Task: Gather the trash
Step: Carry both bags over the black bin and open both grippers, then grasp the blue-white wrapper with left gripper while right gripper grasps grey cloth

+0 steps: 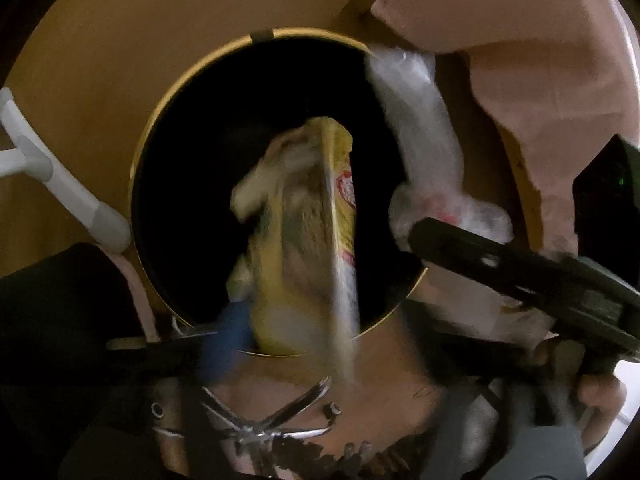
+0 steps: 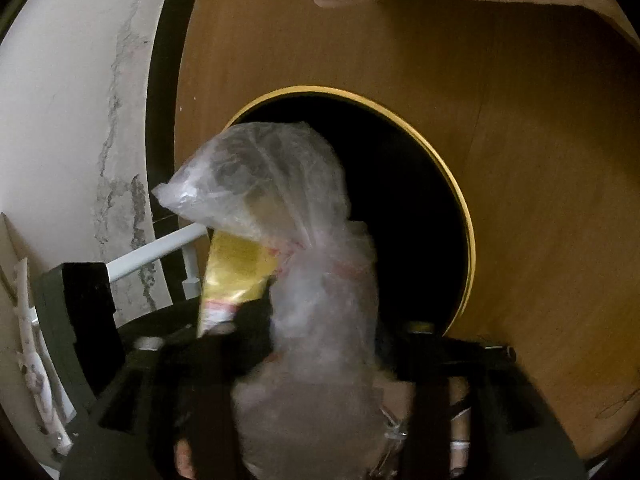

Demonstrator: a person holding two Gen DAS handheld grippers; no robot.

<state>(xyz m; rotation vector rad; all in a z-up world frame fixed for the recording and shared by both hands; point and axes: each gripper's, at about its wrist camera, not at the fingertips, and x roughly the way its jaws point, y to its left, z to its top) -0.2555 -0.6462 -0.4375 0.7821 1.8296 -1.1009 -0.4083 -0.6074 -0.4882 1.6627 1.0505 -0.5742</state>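
A black bin with a gold rim (image 1: 160,128) opens below both grippers. In the left wrist view a blurred yellow snack wrapper (image 1: 296,240) hangs loose over the bin mouth between the wide-apart fingers of my left gripper (image 1: 308,352), which is open. My right gripper (image 1: 500,264) reaches in from the right with a clear plastic bag (image 1: 420,140) at its tip. In the right wrist view that crumpled clear bag (image 2: 288,208) sits loosely between the spread fingers of the open right gripper (image 2: 324,360), over the bin's rim (image 2: 460,200). The yellow wrapper (image 2: 236,272) shows behind it.
The bin stands on a brown wooden floor (image 2: 540,160). Pink cloth (image 1: 520,40) lies at the upper right. A white tube frame (image 1: 60,184) stands left of the bin, a chrome star base (image 1: 260,420) lies near the bottom, and a marbled white wall (image 2: 80,120) rises on the left.
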